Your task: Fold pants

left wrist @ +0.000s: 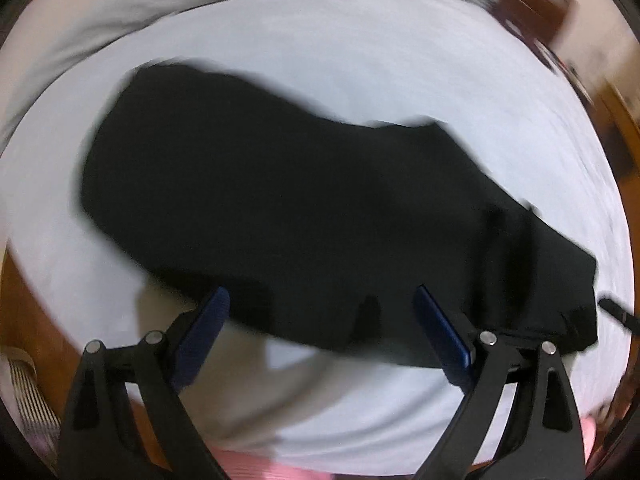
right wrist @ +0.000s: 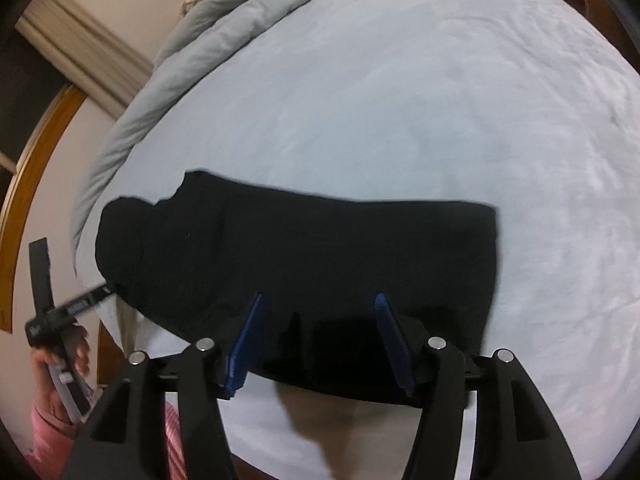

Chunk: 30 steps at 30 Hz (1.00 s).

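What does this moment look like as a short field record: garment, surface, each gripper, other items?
garment: black pants, lying as a compact dark shape, apparently folded
surface: pale blue bed sheet
left gripper: open, over the pants' near edge, nothing between the pads
right gripper: open, over the pants' near edge, nothing gripped
other: grey blanket bunched at the bed's far edge
image quality: left wrist view motion-blurred

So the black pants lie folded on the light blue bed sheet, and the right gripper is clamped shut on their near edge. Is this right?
Not quite. The black pants do lie folded on the light blue bed sheet, but the right gripper is open: in the right wrist view its blue fingers stand apart above the near edge, gripping nothing.
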Motion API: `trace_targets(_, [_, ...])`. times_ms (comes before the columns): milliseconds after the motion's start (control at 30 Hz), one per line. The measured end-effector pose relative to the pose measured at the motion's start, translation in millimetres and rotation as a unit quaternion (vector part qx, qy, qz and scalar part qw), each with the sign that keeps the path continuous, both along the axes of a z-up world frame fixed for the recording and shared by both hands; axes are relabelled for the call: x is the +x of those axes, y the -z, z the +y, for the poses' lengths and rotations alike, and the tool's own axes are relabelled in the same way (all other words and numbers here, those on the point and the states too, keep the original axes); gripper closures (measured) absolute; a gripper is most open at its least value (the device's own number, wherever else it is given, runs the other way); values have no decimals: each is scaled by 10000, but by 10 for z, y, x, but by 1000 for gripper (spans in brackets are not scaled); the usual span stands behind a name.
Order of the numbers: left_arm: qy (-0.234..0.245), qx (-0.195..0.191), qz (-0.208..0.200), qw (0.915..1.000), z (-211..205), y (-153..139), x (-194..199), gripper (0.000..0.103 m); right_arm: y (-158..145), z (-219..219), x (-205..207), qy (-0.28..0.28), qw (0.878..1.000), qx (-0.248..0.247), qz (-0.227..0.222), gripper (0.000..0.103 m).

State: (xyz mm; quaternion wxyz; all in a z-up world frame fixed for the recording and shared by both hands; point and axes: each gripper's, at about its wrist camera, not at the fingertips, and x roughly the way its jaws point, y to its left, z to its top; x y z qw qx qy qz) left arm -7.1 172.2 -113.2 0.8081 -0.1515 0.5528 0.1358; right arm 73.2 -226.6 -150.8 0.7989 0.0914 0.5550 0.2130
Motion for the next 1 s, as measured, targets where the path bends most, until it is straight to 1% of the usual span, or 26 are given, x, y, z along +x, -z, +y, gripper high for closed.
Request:
trace_targets(67, [-346,-13,67,9994,338,27,-95,12,71,109,5,-57,9999,20,138,45])
trace_targets(133, [-533,-170,57,9984,598,62,-123,12,109,203,8,-111,9997,42,190,45])
trace_targets(167, [-606,-250,75,9978,687,86,-127,12,123,269,7,-170,9997,-34,193,45])
trace_targets(233, [-733,-554,86,9957,876,161,-109,12,141,356,0,-251,9994,-177,185,45])
trace_targets(267, [-832,-781,111,9934,992,235,-106,12,153,381,2,-263,9992,-205,203,45])
trace_targets(367, [-1025,-1274,34,9865,1181,377,-86,12,228,431,27,-246,9988,-288,323,44])
trace_targets(400, [-1069,-1350,-15,9851,1222,425,-122,12,250,446,34,-238,9986,-335,344,44])
trace_targets(500, [-1163,-1508,-183,9815,1299,439,-100,12,289,495,33,-266,9982,-412,336,44])
trace_targets(533, [-1216,-1584,-289,9794,1322,459,-117,17,298,510,33,-276,9982,-426,326,42])
trace_targets(567, [-1286,-1680,-456,9763,1314,411,-135,22,308,529,32,-289,9981,-452,312,40])
trace_targets(600, [-1295,-1740,-558,9746,1328,392,-127,33,318,546,33,-297,9979,-480,306,39])
trace_targets(633, [-1236,-1858,-710,9722,1366,370,-123,40,323,553,32,-298,9979,-498,298,38])
trace_targets(700, [-1165,-2037,-933,9676,1402,346,-138,47,328,579,28,-304,9977,-552,257,37])
trace_targets(733, [-1152,-2113,-992,9655,1414,349,-129,48,330,583,28,-312,9976,-573,241,37])
trace_targets(767, [-1161,-2135,-948,9654,1448,381,-150,48,336,589,27,-320,9975,-593,233,36])
trace_targets(800, [-1172,-2105,-853,9668,1467,412,-124,45,341,594,27,-326,9974,-604,231,36])
trace_targets(833, [-1198,-2086,-728,9679,1497,466,-166,38,343,598,26,-328,9973,-611,228,36])
trace_targets(867, [-1272,-2150,-632,9662,1448,546,-115,35,346,602,22,-324,9974,-607,222,36])
trace_targets(900, [-1342,-2261,-649,9626,1425,575,-44,29,348,602,19,-319,9975,-598,219,36])
trace_targets(933, [-1444,-2403,-704,9573,1453,589,-54,24,351,598,16,-316,9975,-590,219,36])
trace_targets(967, [-1527,-2455,-734,9545,1461,582,-58,24,351,595,10,-328,9975,-584,208,36])
trace_targets(1000, [-1629,-2480,-754,9520,1464,568,-67,26,351,599,6,-345,9975,-585,194,36])
